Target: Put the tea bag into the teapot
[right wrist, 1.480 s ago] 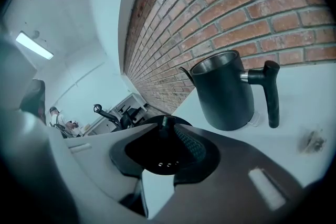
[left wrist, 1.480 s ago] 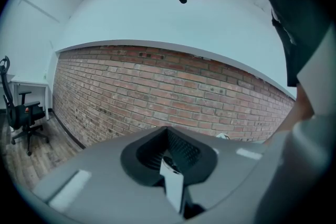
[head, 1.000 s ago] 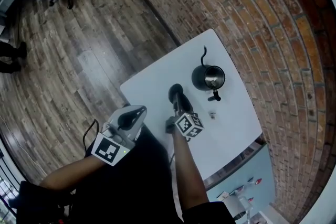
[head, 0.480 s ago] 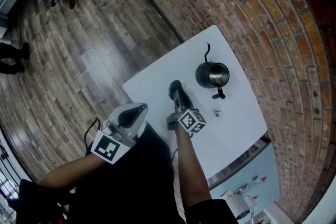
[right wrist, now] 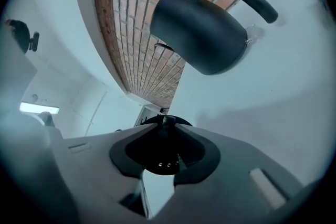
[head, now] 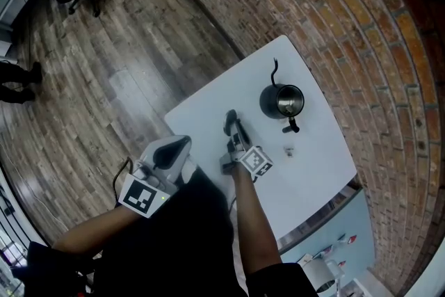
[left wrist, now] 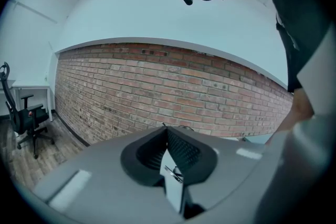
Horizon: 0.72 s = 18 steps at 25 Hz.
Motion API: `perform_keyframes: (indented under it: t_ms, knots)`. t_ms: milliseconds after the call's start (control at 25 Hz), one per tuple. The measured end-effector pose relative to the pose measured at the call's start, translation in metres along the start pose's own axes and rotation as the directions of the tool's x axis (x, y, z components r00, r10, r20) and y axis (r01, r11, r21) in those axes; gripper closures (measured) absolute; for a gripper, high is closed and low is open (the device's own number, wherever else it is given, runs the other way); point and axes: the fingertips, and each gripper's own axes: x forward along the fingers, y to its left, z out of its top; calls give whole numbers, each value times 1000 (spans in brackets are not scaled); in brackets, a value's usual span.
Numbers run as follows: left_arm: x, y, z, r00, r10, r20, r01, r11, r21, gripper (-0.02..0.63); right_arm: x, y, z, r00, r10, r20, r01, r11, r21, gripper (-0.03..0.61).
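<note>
On the white bench (head: 208, 104), the black teapot (head: 281, 101) is seen upright, mouth uncovered, handle turned toward the person. The right gripper (head: 233, 127) is held over the bench, well short of the teapot. Its jaws are closed on a dark round piece with a knob, judged to be the teapot lid (right wrist: 160, 152). The left gripper (head: 182, 145) is held off the bench's near edge, jaws together, nothing between them. The tea bag (head: 288, 150) is found flat on the bench near the teapot's handle, apart from it, untouched. It is judged very light, soft and easily torn; a string or tag cannot be made out. A gentle pinch at a top edge or corner is advised, so the pouch hangs free and can be lowered through the mouth. Free jaws are needed first: lid to be set down, or left gripper to be used.
</note>
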Motion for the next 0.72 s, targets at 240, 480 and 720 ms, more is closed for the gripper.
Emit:
perform_keyframes:
  t_ms: [240, 480, 720]
  knots:
    - [-1, -1, -4, 1000, 4, -7, -4, 1000, -9, 615, 0, -6, -6, 1000, 16, -9, -15, 998, 58, 485]
    - [-2, -6, -4, 1000, -7, -5, 7, 1000, -15, 615, -1, -12, -1, 997, 54, 50, -64, 976, 209, 485]
    - [-3, -11, -2, 1000, -9, 12, 10, 1000, -18, 615, -8, -21, 2, 990, 58, 130, -104, 916, 387, 485]
